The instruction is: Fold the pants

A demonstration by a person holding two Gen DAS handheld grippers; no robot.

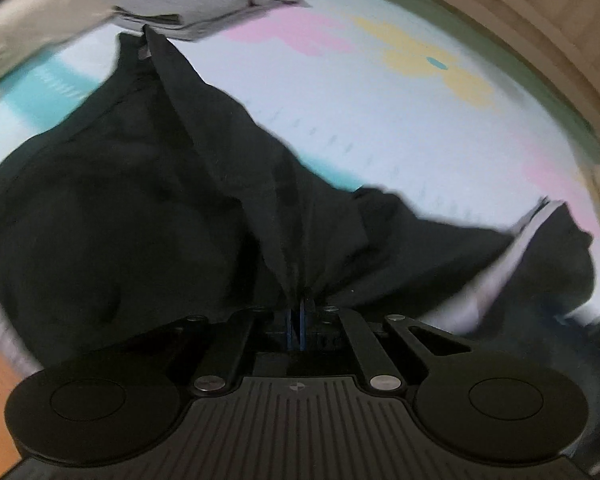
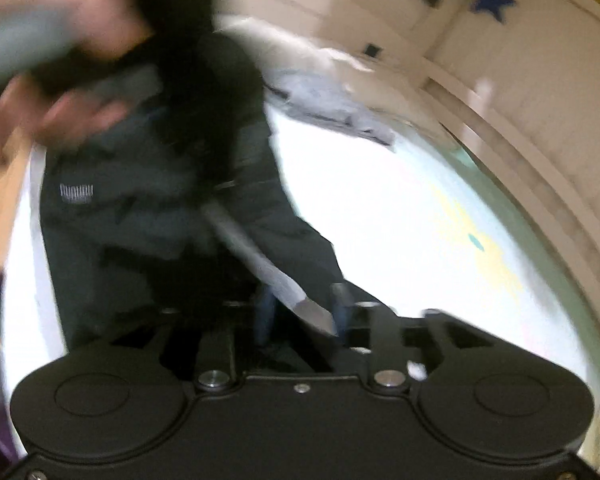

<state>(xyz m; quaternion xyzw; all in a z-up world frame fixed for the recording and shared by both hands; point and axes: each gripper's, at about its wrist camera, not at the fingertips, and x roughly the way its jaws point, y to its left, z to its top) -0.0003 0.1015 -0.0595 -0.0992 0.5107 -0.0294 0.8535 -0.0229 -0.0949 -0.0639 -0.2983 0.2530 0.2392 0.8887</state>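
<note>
Pants, black, lie spread on a pale mat printed with pink, yellow and teal shapes. We see the left hand-held gripper with its blue fingers pressed together on a bunched fold of the pants, the cloth rising from the pinch in a taut ridge toward the far edge. A white lining or band shows at the right end of the pants. Beyond them a folded grey garment rests on the mat near a cream cushion.

In the right wrist view, blurred, the right hand-held gripper has its fingers apart, with a pale grey strip of the pants running between them; we cannot tell whether the pads touch it. The pants hang from above here, a small white logo on the cloth. A hand at upper left holds a grey handle. A blue star marks the wall.
</note>
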